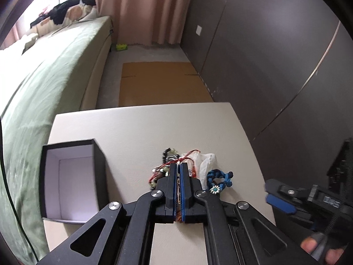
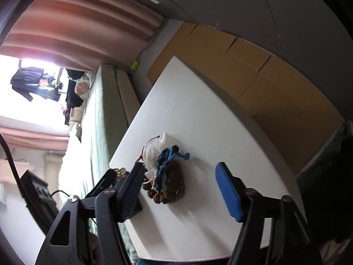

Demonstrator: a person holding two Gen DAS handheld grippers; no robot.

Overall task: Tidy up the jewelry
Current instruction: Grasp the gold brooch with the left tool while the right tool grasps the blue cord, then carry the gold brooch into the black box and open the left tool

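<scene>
A heap of jewelry lies on the white table (image 1: 136, 130): a red cord bracelet (image 1: 191, 152), dark and pale beads (image 1: 168, 152), a blue braided bracelet (image 1: 218, 177) with a flower charm, and a white plastic bag (image 1: 206, 158). My left gripper (image 1: 178, 166) is shut on the red cord bracelet in the heap. An open black box (image 1: 70, 181) with a white inside stands to its left. In the right wrist view the heap shows a brown bead bracelet (image 2: 174, 187) and the blue bracelet (image 2: 168, 154). My right gripper (image 2: 179, 176) is open, its fingers on either side of the heap.
A bed with a green cover (image 1: 44, 84) runs along the table's left side. Flat cardboard (image 1: 161, 81) lies on the floor beyond the table's far edge. A dark wall (image 1: 275, 55) is on the right. Pink curtains (image 1: 143, 8) hang at the back.
</scene>
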